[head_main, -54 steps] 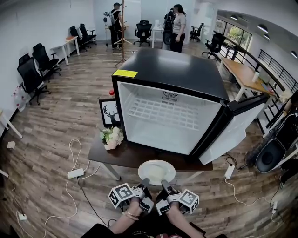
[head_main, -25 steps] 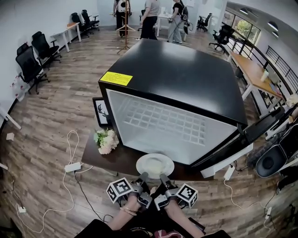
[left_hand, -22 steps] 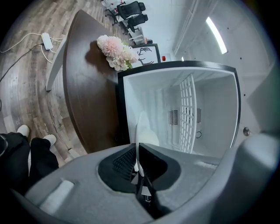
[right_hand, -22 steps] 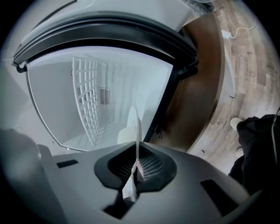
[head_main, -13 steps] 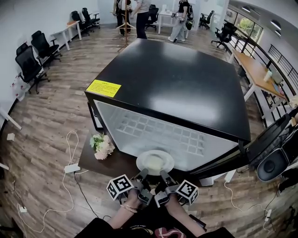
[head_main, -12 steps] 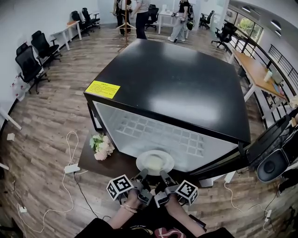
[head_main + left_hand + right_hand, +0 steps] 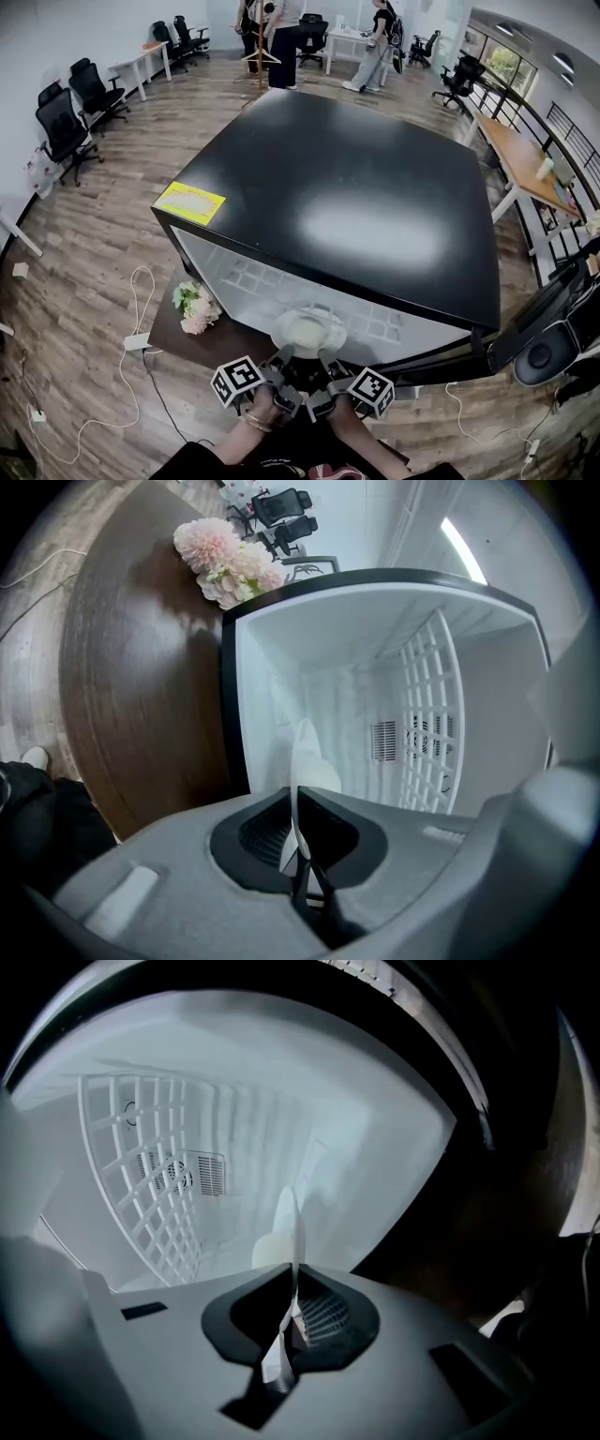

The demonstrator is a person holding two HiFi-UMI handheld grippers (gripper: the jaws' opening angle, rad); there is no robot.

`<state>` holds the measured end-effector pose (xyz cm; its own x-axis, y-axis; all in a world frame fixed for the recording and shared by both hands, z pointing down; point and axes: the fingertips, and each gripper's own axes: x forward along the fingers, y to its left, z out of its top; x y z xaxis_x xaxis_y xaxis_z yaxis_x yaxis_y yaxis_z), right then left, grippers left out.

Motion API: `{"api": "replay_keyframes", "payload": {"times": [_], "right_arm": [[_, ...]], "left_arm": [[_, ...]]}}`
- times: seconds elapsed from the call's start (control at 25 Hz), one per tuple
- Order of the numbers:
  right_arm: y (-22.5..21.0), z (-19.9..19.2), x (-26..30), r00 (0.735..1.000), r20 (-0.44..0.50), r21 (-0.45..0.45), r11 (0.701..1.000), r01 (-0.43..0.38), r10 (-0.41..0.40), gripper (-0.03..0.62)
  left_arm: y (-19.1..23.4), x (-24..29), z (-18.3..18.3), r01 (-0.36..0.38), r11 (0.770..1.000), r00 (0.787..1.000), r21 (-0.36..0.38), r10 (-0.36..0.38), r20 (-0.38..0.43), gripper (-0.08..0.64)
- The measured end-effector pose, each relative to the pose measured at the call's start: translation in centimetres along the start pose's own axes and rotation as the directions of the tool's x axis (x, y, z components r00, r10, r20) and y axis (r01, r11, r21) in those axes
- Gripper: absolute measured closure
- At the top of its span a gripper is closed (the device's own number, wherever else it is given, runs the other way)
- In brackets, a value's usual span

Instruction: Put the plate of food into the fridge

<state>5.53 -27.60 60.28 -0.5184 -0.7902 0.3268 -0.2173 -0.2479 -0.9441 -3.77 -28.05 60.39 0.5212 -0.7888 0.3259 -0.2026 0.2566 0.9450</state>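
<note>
A white plate (image 7: pixel 308 332) with pale food on it is held level at the mouth of the open black fridge (image 7: pixel 347 202). My left gripper (image 7: pixel 282 357) is shut on the plate's near left rim, and my right gripper (image 7: pixel 329 358) is shut on its near right rim. In the left gripper view the plate's edge (image 7: pixel 306 761) runs out from between the jaws into the white fridge interior (image 7: pixel 375 677). The right gripper view shows the plate's rim (image 7: pixel 292 1232) clamped too, with the wire shelf (image 7: pixel 150 1194) beyond it.
The fridge stands on a low dark wooden table (image 7: pixel 173 328) with a bunch of pink flowers (image 7: pixel 194 307) at its left. The fridge door (image 7: pixel 525 323) hangs open at the right. Cables and a power strip (image 7: pixel 136 341) lie on the floor. People stand far behind.
The plate and both grippers have moved forward to the fridge opening, and the head view has come closer and higher over the fridge top. Both grips stay the same.
</note>
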Motion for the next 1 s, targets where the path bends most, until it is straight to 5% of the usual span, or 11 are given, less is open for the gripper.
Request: {"api": "replay_keyframes", "payload": {"times": [0.48, 1.0], "right_arm": [[0.1, -0.1, 1.2, 1.000, 0.007, 0.052, 0.999, -0.010, 0.010, 0.565], [0.2, 0.8, 3.0, 0.998, 0.055, 0.025, 0.999, 0.022, -0.023, 0.563]], "left_arm": [[-0.1, 0.5, 1.2, -0.015, 1.000, 1.000, 0.027, 0.014, 0.023, 0.538], [0.0, 2.2, 2.7, -0.043, 0.999, 0.998, 0.019, 0.043, -0.037, 0.538]]}}
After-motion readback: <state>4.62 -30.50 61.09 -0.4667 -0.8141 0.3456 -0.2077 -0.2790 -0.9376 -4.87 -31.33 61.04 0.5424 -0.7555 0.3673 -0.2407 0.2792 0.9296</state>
